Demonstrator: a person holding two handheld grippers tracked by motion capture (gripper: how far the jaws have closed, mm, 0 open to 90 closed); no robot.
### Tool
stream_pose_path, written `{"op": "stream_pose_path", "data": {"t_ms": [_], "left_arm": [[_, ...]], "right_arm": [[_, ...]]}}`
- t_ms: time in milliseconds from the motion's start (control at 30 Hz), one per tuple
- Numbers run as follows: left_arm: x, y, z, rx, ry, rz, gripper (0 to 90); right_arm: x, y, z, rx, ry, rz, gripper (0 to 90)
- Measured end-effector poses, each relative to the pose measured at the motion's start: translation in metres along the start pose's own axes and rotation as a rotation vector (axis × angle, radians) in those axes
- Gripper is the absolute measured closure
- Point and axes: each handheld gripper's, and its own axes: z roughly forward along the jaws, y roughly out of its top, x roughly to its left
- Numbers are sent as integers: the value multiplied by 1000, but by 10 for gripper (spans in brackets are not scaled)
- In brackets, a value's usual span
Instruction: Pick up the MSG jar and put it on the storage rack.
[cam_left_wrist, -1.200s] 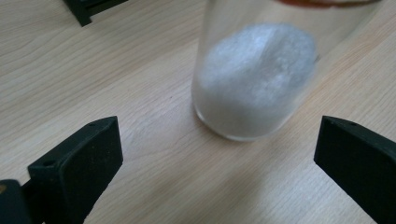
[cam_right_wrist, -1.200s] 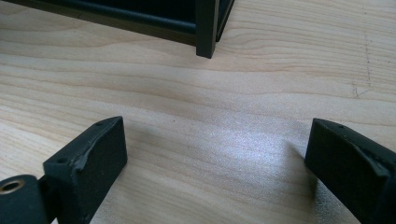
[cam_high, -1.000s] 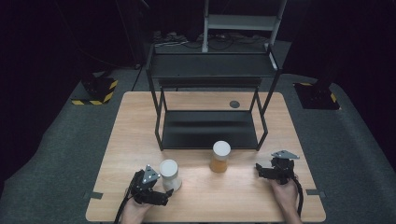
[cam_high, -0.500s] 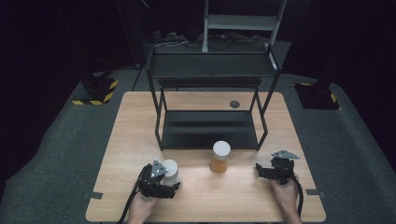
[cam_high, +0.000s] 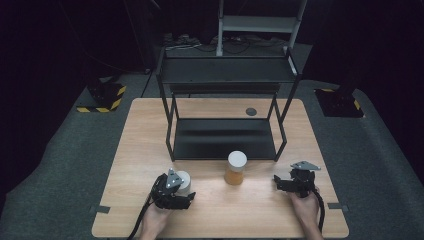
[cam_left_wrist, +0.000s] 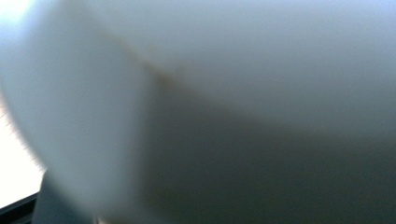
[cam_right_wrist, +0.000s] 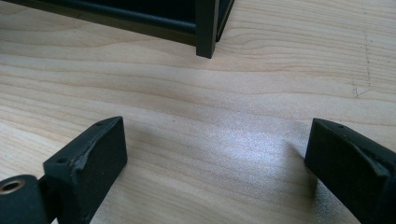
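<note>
Tongs came first: the left tongs (cam_high: 183, 186) sat near the front edge of the desk (cam_high: 145, 150), left of its middle, with the white cup (cam_high: 183, 180) between their jaws. Those jaws had just been closing around the cup, and in the left gripper view its pale wall (cam_left_wrist: 233, 70) pressed so close to the lens that the jaws themselves were lost in blur; judging by that closeness and the high view, the pads looked to be pinching the cup, though a firm grip could not be confirmed. The right tongs (cam_right_wrist: 215, 154) stood spread wide over bare wood near the front right of the desk, with nothing between them.

As for progress, the cup seemed freshly seized and not yet carried anywhere: it stood on the desk beside the left hand (cam_high: 156, 220). An orange jar with a white lid (cam_high: 235, 168) waited untouched at the front middle, just before the black rack (cam_high: 225, 75), whose lower shelf (cam_high: 225, 137) held nothing. Lifting and placing both looked to be still ahead.

The high view gave the whole layout, jar, rack and both hands. The right gripper view added the foot of a rack post (cam_right_wrist: 207, 32) resting on the wood grain.
</note>
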Motion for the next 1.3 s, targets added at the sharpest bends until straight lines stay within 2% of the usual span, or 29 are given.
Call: {"op": "stream_pose_path", "data": {"t_ms": [133, 267, 333, 500, 733, 933, 1200, 1267, 1300], "left_arm": [[0, 1, 0, -1, 2, -7, 289], [-1, 1, 0, -3, 9, -8, 296], [-4, 1, 0, -3, 18, 4, 298], [-7, 5, -1, 9, 28, 1, 301], [-11, 2, -2, -2, 34, 0, 308], [-9, 9, -1, 18, 12, 6, 311], [-7, 21, -4, 22, -7, 7, 312], [-6, 24, -5, 19, -7, 5, 311], [-1, 29, -7, 22, -24, -11, 311]], "right_arm": [[0, 0, 0, 0, 0, 0, 50], [0, 0, 0, 0, 0, 0, 50], [0, 0, 0, 0, 0, 0, 50], [0, 0, 0, 0, 0, 0, 50], [0, 0, 0, 0, 0, 0, 50], [0, 0, 0, 0, 0, 0, 50], [0, 0, 0, 0, 0, 0, 50], [0, 0, 0, 0, 0, 0, 50], [0, 0, 0, 1, 0, 2, 50]]}}
